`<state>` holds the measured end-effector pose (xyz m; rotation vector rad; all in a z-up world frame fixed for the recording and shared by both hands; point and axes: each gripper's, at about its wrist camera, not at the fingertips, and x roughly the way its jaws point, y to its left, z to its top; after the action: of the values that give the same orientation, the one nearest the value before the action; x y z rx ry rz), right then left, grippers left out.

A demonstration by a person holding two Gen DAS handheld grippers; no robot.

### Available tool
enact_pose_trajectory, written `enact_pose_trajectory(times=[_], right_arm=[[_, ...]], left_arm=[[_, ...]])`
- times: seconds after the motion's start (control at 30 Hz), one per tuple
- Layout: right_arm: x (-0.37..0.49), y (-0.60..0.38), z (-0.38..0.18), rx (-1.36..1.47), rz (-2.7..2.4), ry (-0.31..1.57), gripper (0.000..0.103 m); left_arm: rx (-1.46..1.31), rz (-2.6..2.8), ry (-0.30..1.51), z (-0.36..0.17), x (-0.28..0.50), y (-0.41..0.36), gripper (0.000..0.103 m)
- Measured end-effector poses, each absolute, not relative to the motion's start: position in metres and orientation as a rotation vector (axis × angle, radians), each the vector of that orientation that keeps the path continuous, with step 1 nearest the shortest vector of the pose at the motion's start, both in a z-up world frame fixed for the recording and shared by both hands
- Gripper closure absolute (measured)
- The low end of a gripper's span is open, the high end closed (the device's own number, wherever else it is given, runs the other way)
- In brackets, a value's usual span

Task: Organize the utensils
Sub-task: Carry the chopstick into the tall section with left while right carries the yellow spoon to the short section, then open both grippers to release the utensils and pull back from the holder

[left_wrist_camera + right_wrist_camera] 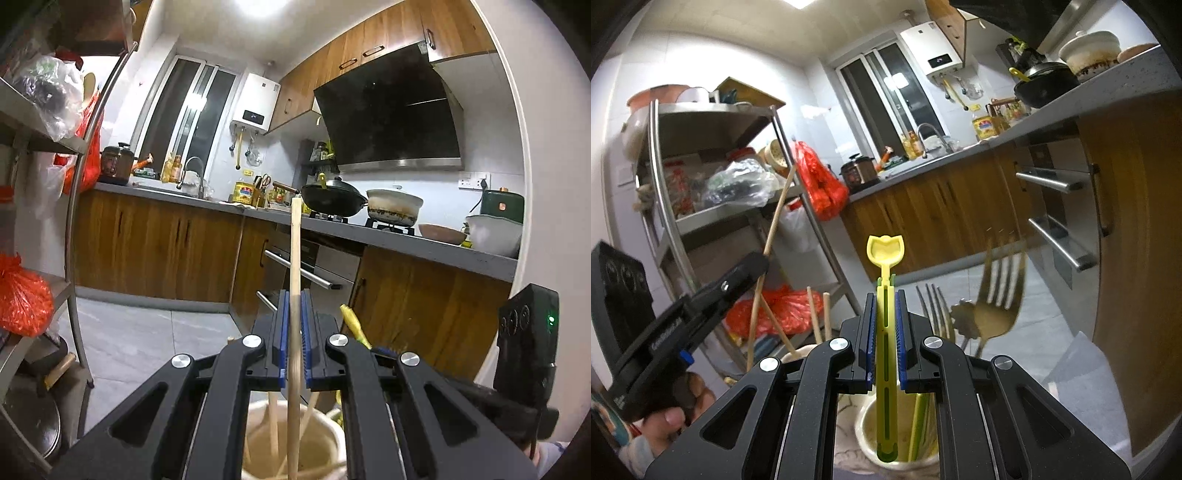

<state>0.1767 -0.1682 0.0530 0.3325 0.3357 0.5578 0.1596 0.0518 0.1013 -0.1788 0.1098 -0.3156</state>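
The left gripper (294,310) pinches a wooden chopstick (294,258) upright above a cream cup (332,435) of chopsticks. The right gripper (885,310) clamps a yellow utensil (885,295) over another cup (864,424); forks (997,291) stand beside it.

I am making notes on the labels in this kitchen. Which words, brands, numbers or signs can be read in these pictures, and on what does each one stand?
None can be read for certain.
Raised lettering on the left tool's black arm: too blurred.
Display on the white water heater: too small.
Label on the yellow oil bottle: colours only.
Wall socket markings: too small.
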Motion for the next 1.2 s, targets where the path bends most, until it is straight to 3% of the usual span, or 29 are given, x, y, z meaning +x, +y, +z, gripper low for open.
enact_pose_trajectory(times=[0.57, 0.97, 1.0, 1.07, 1.2], right_arm=[[0.170, -0.139, 0.036, 0.125, 0.472, 0.319, 0.093], [0.162, -0.138, 0.021, 0.092, 0.485, 0.473, 0.092], [0.161, -0.138, 0.021, 0.095, 0.487, 0.478, 0.092], [0.159, -0.140, 0.023, 0.106, 0.493, 0.480, 0.079], [0.144, -0.146, 0.031, 0.105, 0.485, 0.455, 0.078]], left_arm=[[-0.100, -0.335, 0.193, 0.085, 0.143, 0.051, 0.097], [-0.062, -0.326, 0.325, 0.066, 0.134, 0.050, 0.097], [-0.063, -0.324, 0.328, 0.066, 0.133, 0.051, 0.097], [-0.063, -0.318, 0.335, 0.066, 0.131, 0.052, 0.096], [-0.069, -0.298, 0.341, 0.070, 0.120, 0.056, 0.096]])
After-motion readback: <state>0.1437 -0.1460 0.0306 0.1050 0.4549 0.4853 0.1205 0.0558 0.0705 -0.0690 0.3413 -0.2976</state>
